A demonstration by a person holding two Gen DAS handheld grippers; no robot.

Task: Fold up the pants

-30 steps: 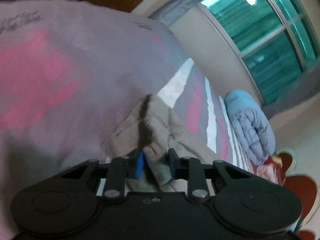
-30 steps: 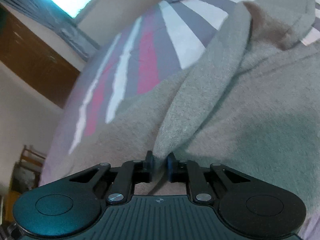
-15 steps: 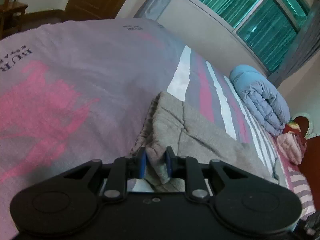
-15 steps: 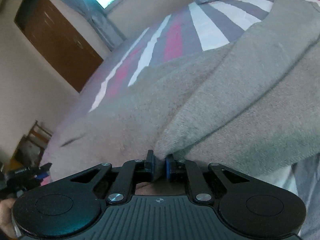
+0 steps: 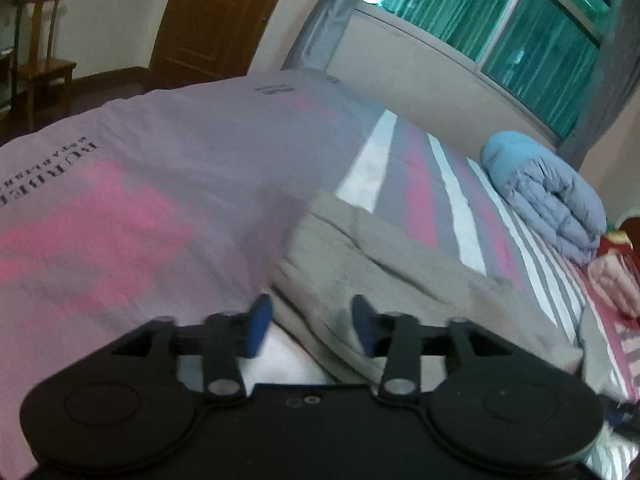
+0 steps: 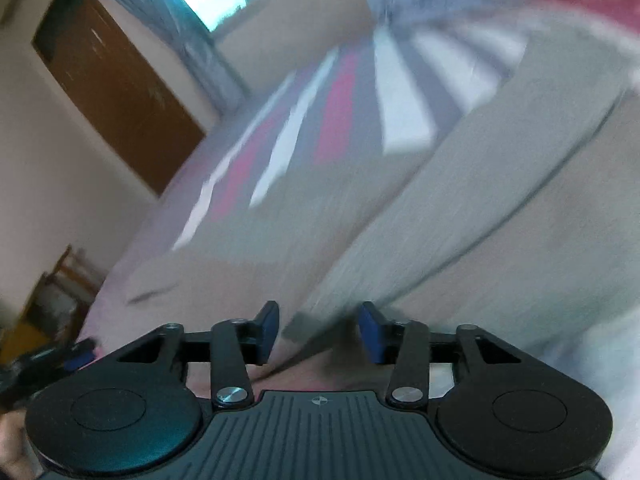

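**Both grippers letting go of the folded pants**

Grey pants lie on the bed, across the striped end of the purple-and-pink cover, near the edge closest to the person. In the left wrist view they read as a layered bundle, one thick fold edge on top.

Left gripper: jaws opening, blue pads spread. Cloth lies in the gap below them, but neither pad presses on it. Right gripper: jaws opening too, pads apart, a fold edge of the pants running up between them, untouched as far as the blur allows.

Rolled blue quilt sits well apart, toward the window. Door and a wooden chair beyond the far side of the bed.

Judgement: this is the release after a fold is laid down. Next move likely calls for backing both tools clear without dragging the top layer, then choosing fresh pinch points at one end for another fold. Whether another fold is needed, I cannot tell; the full outline is out of view.
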